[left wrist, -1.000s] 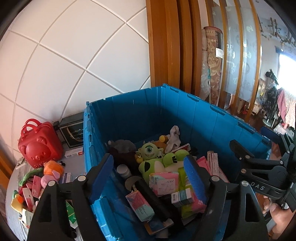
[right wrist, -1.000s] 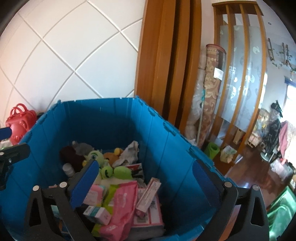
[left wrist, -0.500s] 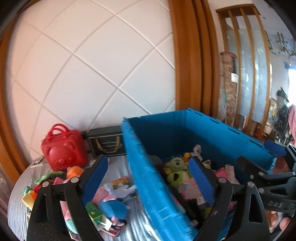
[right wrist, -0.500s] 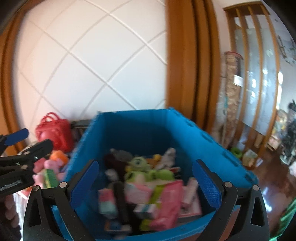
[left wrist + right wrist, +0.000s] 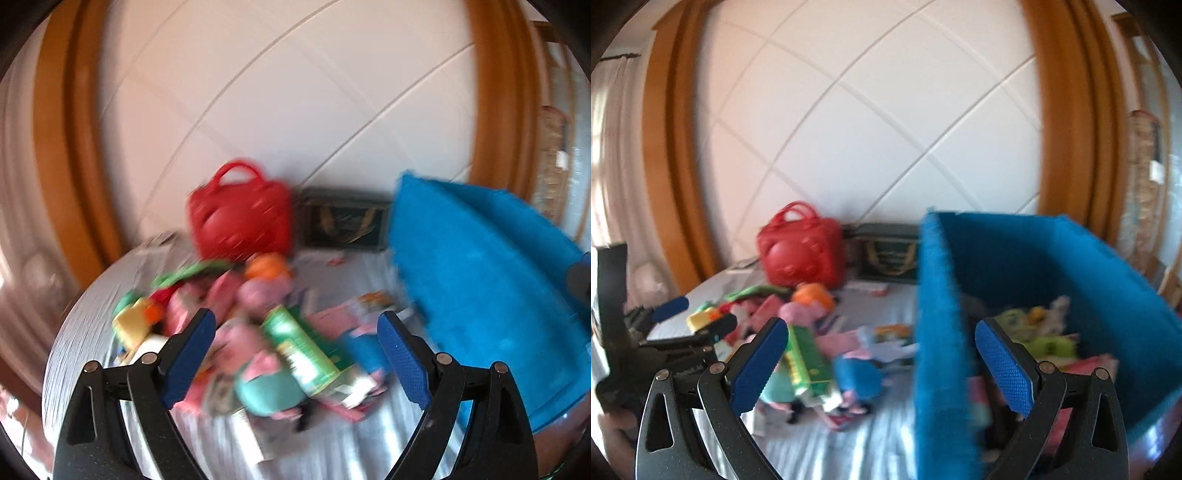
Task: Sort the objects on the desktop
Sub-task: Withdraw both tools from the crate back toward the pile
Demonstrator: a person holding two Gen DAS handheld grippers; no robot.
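Observation:
A blurred pile of toys and boxes lies on the grey table (image 5: 332, 446). In it are a green box (image 5: 303, 350) (image 5: 809, 358), an orange-topped plush (image 5: 267, 267) (image 5: 812, 295) and a teal-dressed doll (image 5: 269, 391). My left gripper (image 5: 295, 328) hangs open above the pile with nothing between its blue pads. It also shows at the left of the right wrist view as the left gripper (image 5: 698, 315). My right gripper (image 5: 881, 328) is open and empty, straddling the near left wall of the blue bin (image 5: 1108, 280) (image 5: 480, 288). Green plush toys (image 5: 1045, 343) and packets lie inside the bin.
A red handbag (image 5: 240, 221) (image 5: 799, 254) and a dark box (image 5: 343, 221) (image 5: 890, 258) stand against the white tiled wall at the back. Wooden frames flank the wall. The table edge curves round at the left.
Both views have swung left, from over the blue bin to the pile on the table. The left gripper left the bin and its jaws stand a little wider.

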